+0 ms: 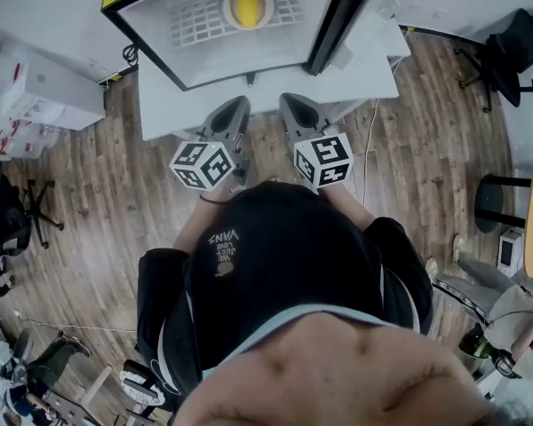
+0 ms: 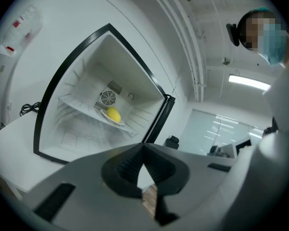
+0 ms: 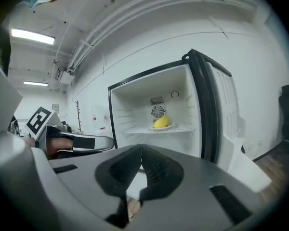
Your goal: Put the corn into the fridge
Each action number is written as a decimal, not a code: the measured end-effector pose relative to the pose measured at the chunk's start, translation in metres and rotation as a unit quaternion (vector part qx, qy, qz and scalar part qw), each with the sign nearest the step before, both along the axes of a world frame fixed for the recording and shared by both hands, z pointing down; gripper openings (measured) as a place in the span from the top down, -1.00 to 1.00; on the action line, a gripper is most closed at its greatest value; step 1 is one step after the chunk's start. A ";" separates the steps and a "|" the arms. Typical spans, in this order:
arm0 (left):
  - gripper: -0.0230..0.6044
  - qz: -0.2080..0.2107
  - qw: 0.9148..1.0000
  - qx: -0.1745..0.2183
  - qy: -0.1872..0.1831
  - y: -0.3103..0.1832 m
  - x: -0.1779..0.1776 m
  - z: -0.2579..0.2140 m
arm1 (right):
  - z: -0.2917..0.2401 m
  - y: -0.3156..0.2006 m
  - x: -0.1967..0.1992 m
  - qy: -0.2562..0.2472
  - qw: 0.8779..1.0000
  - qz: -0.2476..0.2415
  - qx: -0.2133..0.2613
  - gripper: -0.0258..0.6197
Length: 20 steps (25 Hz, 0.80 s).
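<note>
The room is an office with a wooden floor [image 1: 98, 193], and a white table [image 1: 355, 74] stands in front of me. On it is a small fridge [image 3: 135, 105] with its door [image 3: 221, 109] swung open to my right. Inside, on the wire shelf [image 1: 195, 20], there is a plate [image 1: 226, 13], and the corn [image 1: 247, 1] lies on this plate, so I judge the corn is already in its place.

The corn lies straight ahead of my fingers and well apart from them, more in line with my left gripper [image 2: 144, 146]. It is a short piece. Its long axis seems to run from front to back of the shelf, but which end points inward I cannot tell.

My right gripper [image 3: 141, 148] is nearer the door. Both grippers have their jaws closed together and carry nothing.
</note>
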<state>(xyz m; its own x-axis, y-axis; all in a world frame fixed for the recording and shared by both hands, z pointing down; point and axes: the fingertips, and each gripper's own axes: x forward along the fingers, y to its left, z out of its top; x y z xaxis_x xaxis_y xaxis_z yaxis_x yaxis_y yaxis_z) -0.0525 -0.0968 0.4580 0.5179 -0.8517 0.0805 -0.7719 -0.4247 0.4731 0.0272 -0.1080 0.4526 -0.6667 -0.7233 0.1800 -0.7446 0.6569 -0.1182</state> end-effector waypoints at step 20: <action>0.87 0.058 0.998 -0.014 -0.009 0.029 -0.029 -0.002 | -0.003 0.035 -0.024 0.000 0.998 0.061 -0.009 0.88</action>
